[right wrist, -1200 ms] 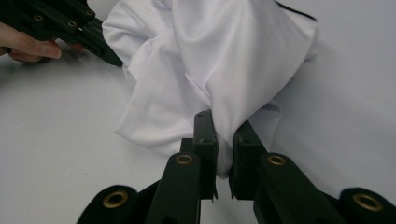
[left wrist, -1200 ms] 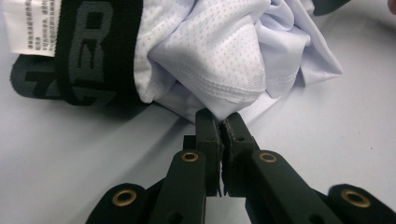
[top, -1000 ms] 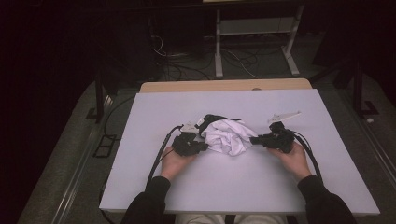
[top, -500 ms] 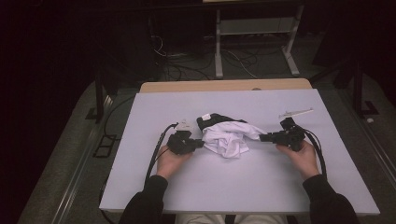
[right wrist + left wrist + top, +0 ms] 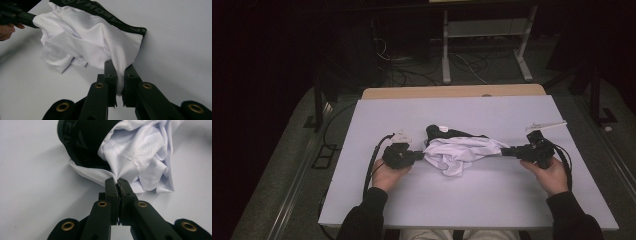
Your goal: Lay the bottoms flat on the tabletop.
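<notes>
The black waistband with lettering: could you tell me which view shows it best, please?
The right gripper view: the black waistband runs across the garment's top edge with its lettering visible. The left gripper view shows it as a dark bunched fold; the high view as a thin dark strip.

Grey lettering on black waistband (image 5: pixel 113 21) of white garment (image 5: pixel 82 42), upside down, partly folded; not legible.

On the table (image 5: pixel 377 200), the left gripper (image 5: pixel 418 155) and right gripper (image 5: pixel 506 150) each clamp one end of a crumpled white garment (image 5: pixel 459 152) stretched between them.
</notes>
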Tool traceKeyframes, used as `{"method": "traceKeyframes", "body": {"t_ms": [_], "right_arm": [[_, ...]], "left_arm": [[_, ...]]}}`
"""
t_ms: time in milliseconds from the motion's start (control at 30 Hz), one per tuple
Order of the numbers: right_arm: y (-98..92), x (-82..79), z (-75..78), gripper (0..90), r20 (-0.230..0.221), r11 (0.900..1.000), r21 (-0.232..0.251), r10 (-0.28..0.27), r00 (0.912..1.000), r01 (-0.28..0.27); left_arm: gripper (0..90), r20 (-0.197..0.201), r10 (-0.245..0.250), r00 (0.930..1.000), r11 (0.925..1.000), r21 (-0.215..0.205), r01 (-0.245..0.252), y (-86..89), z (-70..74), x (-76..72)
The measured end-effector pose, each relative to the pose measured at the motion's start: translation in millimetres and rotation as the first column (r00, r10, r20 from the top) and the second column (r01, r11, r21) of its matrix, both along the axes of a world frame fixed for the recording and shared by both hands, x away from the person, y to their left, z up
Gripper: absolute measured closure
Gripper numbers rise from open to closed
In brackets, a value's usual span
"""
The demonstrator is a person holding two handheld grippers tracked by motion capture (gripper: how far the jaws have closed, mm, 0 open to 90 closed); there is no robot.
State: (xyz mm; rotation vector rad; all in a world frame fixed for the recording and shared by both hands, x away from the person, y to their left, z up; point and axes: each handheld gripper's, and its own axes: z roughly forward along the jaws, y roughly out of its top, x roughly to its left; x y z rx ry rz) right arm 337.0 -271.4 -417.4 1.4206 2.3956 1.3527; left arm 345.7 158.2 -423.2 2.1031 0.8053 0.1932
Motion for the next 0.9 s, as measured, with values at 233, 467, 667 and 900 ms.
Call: {"method": "traceKeyframes", "body": {"t_ms": [233,467,667,900], "right_arm": [[-12.6,-16.6,-6.4,82.9,-0.045,1.0,0.01,-0.011,0.9989,0.011],[-29.3,-28.6,-9.3,82.7,-0.076,0.999,0.024,-0.043,0.9962,0.045],[-40.9,-38.6,-13.4,82.7,-0.102,0.998,0.023,-0.055,0.9933,0.057],[-47.5,-48.9,-15.8,82.6,-0.131,0.998,0.026,-0.06,0.9896,0.064]], "left_arm": [[88.1,-0.012,0.022,0.9997,0.9997,-0.013,-0.022,11.8,-0.1,-7.8],[88.1,-0.017,0.025,0.9996,0.9988,-0.041,-0.025,19.5,4.3,-19.8],[88.1,-0.034,0.033,0.9989,0.9985,-0.043,-0.035,27.5,3.9,-29.3],[88.1,-0.052,0.051,0.9973,0.9969,-0.058,-0.054,41.4,4.7,-42.1]]}}
